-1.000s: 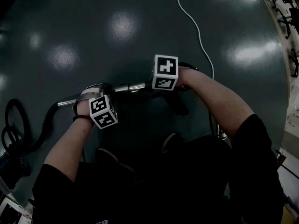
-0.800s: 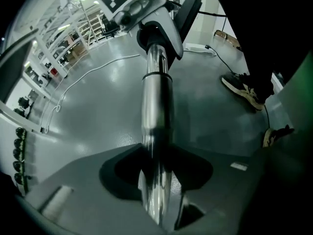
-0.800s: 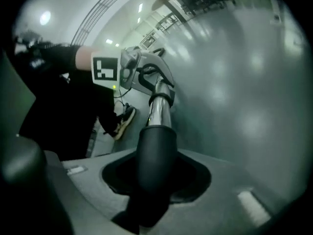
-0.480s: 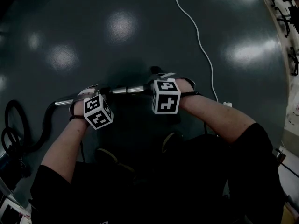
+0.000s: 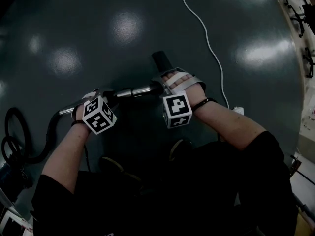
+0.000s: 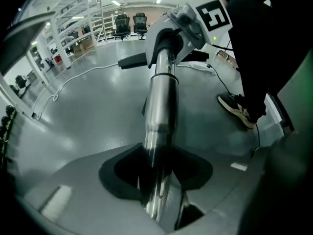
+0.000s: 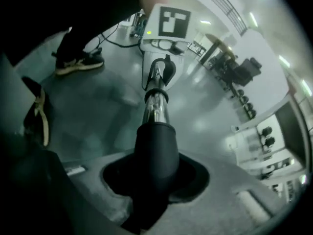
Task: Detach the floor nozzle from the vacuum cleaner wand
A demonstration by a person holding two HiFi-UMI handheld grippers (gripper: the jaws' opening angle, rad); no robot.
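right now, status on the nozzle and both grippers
Left gripper shut on wand. Right gripper shut on nozzle neck. Nozzle not yet off. White cable clear of both.

Out of sight around the wand (image 5: 135,91)
From the head view, cannot see the jaws of the left claw (image 6: 157,199) or right claw (image 7: 149,204), buried under the left hand (image 5: 80,110) and right hand (image 5: 183,84); loses the wand beneath both, the black hose (image 5: 49,127) into the dark lower-left corner, the white cable (image 5: 207,32) off the top; shows only a dark stub of the floor nozzle (image 5: 160,60).
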